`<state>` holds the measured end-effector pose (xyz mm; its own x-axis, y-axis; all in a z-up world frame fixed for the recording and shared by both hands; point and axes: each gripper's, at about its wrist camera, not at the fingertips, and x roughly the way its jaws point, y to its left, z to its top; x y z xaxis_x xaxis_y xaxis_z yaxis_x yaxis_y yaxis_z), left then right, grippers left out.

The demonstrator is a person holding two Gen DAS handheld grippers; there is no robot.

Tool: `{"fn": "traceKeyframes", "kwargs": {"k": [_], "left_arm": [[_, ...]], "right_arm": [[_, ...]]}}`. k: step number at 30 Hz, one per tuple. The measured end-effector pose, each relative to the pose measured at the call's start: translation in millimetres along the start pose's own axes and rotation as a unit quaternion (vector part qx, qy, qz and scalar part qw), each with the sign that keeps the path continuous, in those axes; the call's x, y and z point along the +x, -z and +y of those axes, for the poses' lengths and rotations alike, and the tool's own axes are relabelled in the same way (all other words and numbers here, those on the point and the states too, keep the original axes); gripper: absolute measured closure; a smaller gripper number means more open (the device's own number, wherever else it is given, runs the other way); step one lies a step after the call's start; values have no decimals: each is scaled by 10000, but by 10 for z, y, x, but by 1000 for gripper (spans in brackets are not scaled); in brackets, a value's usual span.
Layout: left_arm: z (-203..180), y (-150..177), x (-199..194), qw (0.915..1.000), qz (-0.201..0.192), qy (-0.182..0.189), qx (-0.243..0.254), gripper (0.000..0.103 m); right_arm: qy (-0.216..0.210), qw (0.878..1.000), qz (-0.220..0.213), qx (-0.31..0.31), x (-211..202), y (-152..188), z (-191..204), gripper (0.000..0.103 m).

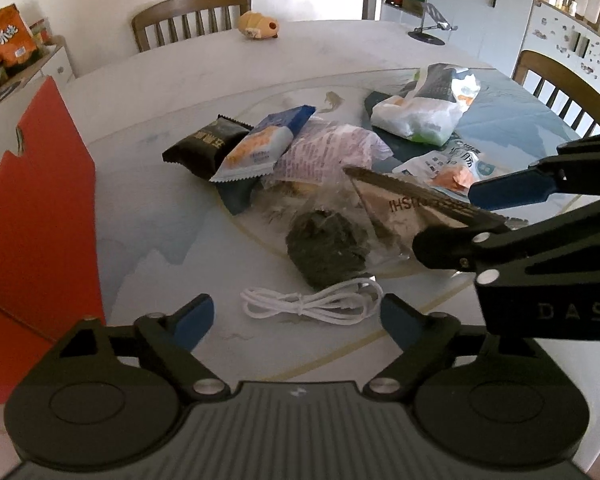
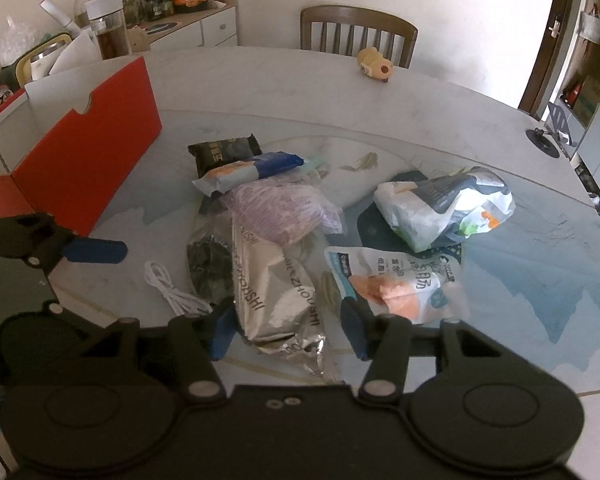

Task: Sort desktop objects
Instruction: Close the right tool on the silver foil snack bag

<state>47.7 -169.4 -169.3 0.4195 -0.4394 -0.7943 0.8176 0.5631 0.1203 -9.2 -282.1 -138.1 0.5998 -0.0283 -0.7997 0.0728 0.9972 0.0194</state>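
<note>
**Two grippers over a heap of snack packets**

Several snack packets lie heaped mid-table. The right gripper (image 2: 288, 326) has its blue pads on both sides of a silver foil packet (image 2: 278, 300), grasping its near end. The left gripper (image 1: 296, 314) is released, jaws wide around a coiled white cable (image 1: 312, 300). A red box (image 1: 40, 216) stands left.

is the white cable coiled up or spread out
Coiled: the white cable lies bundled in short loops, cinched at the middle, on the table.
</note>
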Motion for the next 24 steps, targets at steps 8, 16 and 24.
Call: {"fn": "traceKeyframes", "kwargs": {"k": [8,16,24], "left_arm": [[-7,-11,10,9999,5,39,131,34],[4,10,-11,9995,-47,94,296,37],[63,34,-107,9992,-89,179,335,37]], "right_arm": [[-109,9998,48,150,-16,2,-20,60],[-77,9993,-57,352,-117,21,-99,76],[-86,9983,-144,563,-228,59,-202,80]]}}
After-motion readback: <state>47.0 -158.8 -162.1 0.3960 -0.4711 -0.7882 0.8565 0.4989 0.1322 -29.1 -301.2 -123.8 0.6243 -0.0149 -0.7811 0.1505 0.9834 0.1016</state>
